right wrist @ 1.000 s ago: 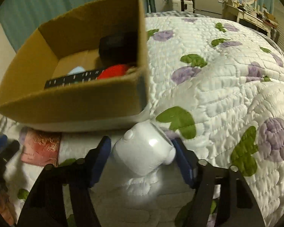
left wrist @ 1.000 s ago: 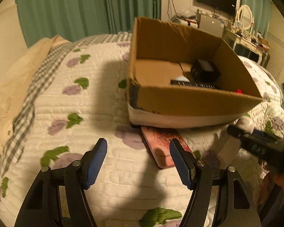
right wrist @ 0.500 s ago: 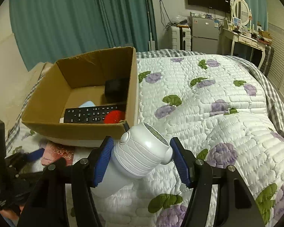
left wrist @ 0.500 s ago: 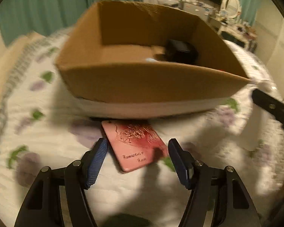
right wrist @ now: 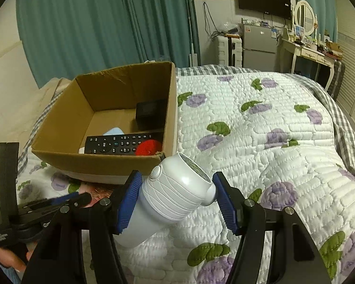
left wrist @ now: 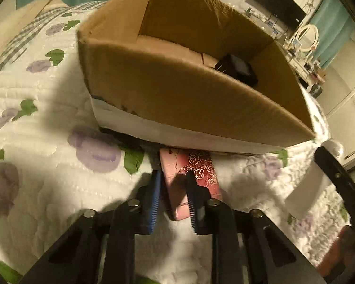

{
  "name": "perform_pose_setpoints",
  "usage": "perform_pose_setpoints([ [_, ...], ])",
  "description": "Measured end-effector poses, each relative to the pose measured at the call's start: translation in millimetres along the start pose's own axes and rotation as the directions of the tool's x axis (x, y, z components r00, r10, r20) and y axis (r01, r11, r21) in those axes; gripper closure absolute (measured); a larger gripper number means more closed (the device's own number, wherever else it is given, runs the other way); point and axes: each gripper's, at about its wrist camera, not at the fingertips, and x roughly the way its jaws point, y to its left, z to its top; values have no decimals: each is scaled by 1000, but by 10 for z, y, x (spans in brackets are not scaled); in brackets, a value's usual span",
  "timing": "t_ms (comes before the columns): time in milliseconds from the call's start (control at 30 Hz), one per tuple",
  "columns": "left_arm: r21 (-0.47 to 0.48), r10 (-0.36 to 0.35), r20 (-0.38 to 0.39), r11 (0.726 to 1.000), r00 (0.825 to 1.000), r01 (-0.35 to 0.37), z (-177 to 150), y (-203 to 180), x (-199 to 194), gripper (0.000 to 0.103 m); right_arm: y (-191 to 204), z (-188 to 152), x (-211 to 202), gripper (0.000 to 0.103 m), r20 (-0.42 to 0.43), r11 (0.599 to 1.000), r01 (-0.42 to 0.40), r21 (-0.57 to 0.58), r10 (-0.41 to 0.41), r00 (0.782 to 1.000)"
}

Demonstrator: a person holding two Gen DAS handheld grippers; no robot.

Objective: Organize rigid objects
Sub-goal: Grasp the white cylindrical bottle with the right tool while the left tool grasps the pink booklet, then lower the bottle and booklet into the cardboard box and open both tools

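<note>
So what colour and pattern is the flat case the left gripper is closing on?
Pink-red flat case with rose outlines; left wrist view.

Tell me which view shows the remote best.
Right wrist view: the remote lies in full sight in the cardboard box, buttons visible. In the left wrist view the box's front wall hides it entirely.

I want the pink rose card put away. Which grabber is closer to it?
Left. The left gripper has its fingers closed around the pink card near the cardboard box. The right gripper is off to the side, holding the white bottle.
</note>
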Motion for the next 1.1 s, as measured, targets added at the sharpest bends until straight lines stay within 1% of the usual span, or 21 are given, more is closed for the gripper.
perform_pose_setpoints([
  [100,23,-40,22,999,999,39,-22,-103,-109,83,15,11,-23,41,8,1000,3,-8,-3,1000],
  [167,48,-56,31,997,998,55,-25,-195,-112,83,13,11,-20,41,7,1000,4,-9,-4,1000],
  [200,54,-49,36,997,998,47,2,-206,-84,82,11,9,-15,41,5,1000,4,-8,-4,1000],
  [267,49,-11,41,999,999,9,23,-247,-14,78,10,9,-11,41,3,1000,3,-7,-3,1000],
  [300,33,-5,27,999,1000,4,47,-246,52,76,12,8,-6,41,1,1000,2,-7,-2,1000],
  [367,-9,-26,-6,1000,1000,26,78,-230,173,76,5,4,2,41,-3,1000,0,-7,0,1000],
  [400,-23,-26,-18,999,999,25,93,-263,229,76,0,1,3,41,-3,1000,-1,-8,1,1000],
  [467,-11,-27,-15,1000,1000,27,76,-298,276,76,-1,0,10,41,-5,1000,-2,-8,2,1000],
  [567,57,6,10,998,1000,-6,26,-394,206,83,-12,-2,3,41,-4,1000,-5,-7,5,1000],
  [633,77,10,18,997,1000,-12,-14,-438,141,86,-4,-3,-4,41,-1,1000,-4,-10,4,1000],
  [767,146,54,73,987,996,-64,-148,-556,-72,93,30,15,-87,41,15,999,6,-34,-5,1000],
  [867,196,92,112,974,989,-113,-225,-644,-224,93,69,47,-195,41,40,998,14,-53,-12,999],
  [967,226,114,155,963,981,-147,-270,-711,-406,93,97,82,-319,41,62,998,11,-67,-7,998],
  [1100,245,134,218,951,967,-187,-193,-801,-654,93,120,157,-511,41,103,996,13,-86,-4,995],
])
